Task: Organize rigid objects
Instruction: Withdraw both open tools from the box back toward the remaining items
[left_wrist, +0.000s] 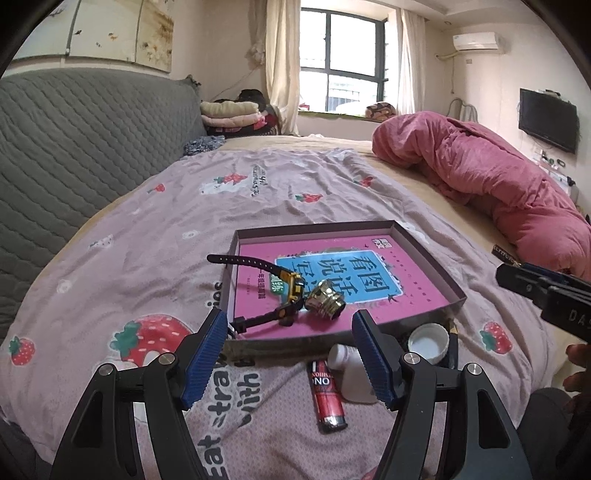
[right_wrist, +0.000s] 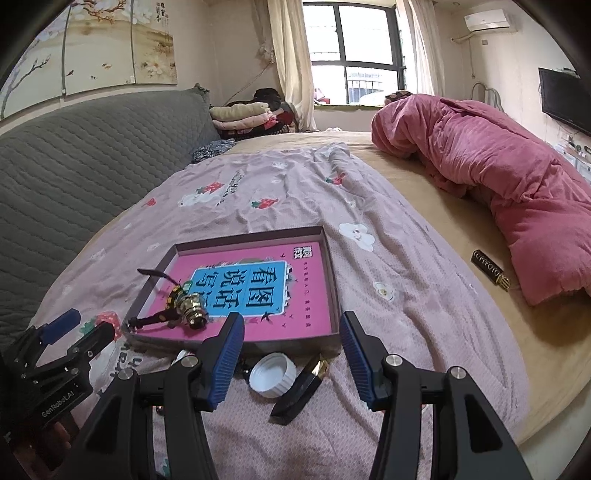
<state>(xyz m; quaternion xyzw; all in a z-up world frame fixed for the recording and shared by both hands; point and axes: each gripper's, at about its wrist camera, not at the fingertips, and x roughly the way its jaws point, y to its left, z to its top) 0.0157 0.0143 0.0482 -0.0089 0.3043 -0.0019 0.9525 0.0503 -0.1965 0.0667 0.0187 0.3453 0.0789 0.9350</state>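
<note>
My left gripper (left_wrist: 290, 354) and right gripper (right_wrist: 291, 360) stand wide, ribbed blue pads bare. Shallow cardboard tray (left_wrist: 424, 254) on the bedsheet (left_wrist: 147, 229) holds a rubber-strapped watch (left_wrist: 284, 291) touching a ridged brass fitting (left_wrist: 325, 299). Lighter (left_wrist: 327, 397), bottle (left_wrist: 351, 376) and cap (left_wrist: 428, 343) lie just outside.

We see the tray (left_wrist: 424, 254) on the bedspread (left_wrist: 147, 229), with the watch (left_wrist: 284, 291) and metal cap (left_wrist: 325, 299) touching in its near left part. Before the tray lie the lighter (left_wrist: 327, 398), bottle (left_wrist: 351, 373), lid (left_wrist: 428, 341) and a dark pen-like piece (right_wrist: 301, 391).
</note>
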